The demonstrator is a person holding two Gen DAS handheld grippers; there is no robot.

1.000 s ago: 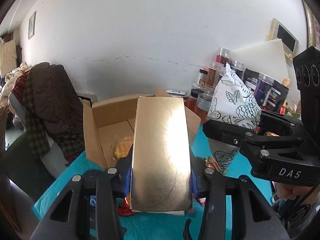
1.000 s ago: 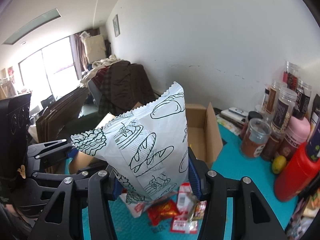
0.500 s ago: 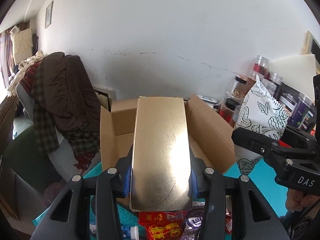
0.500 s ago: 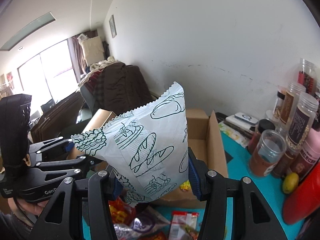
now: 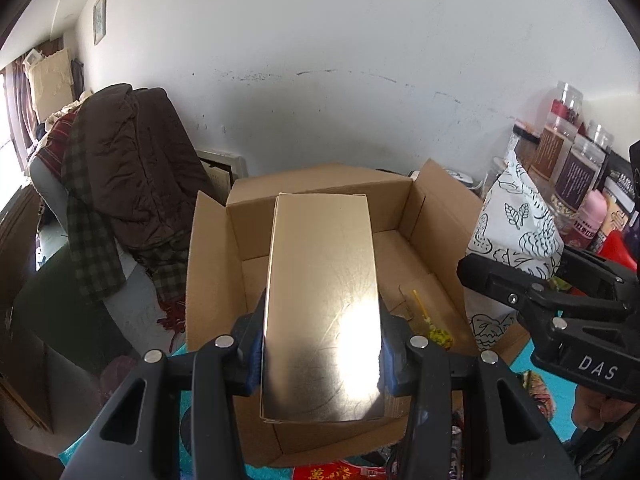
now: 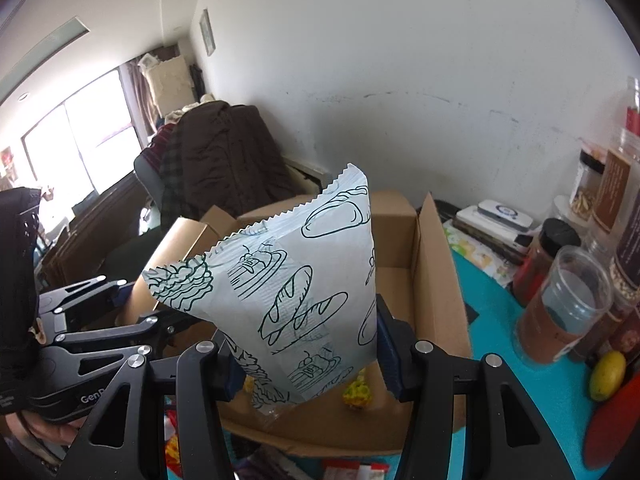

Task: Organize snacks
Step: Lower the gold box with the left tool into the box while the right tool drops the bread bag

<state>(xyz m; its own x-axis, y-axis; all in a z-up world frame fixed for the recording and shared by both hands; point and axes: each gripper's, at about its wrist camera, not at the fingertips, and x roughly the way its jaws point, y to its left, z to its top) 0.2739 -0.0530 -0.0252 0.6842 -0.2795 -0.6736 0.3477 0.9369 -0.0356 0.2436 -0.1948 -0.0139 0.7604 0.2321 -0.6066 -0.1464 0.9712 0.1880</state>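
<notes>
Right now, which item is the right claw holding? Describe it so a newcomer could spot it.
Find the open cardboard box on the teal table. Just in front of it, the right claw pinches a white paper bag. Unlike the plain gold box in the left claw, it has green bread drawings and a zigzag top edge.
</notes>
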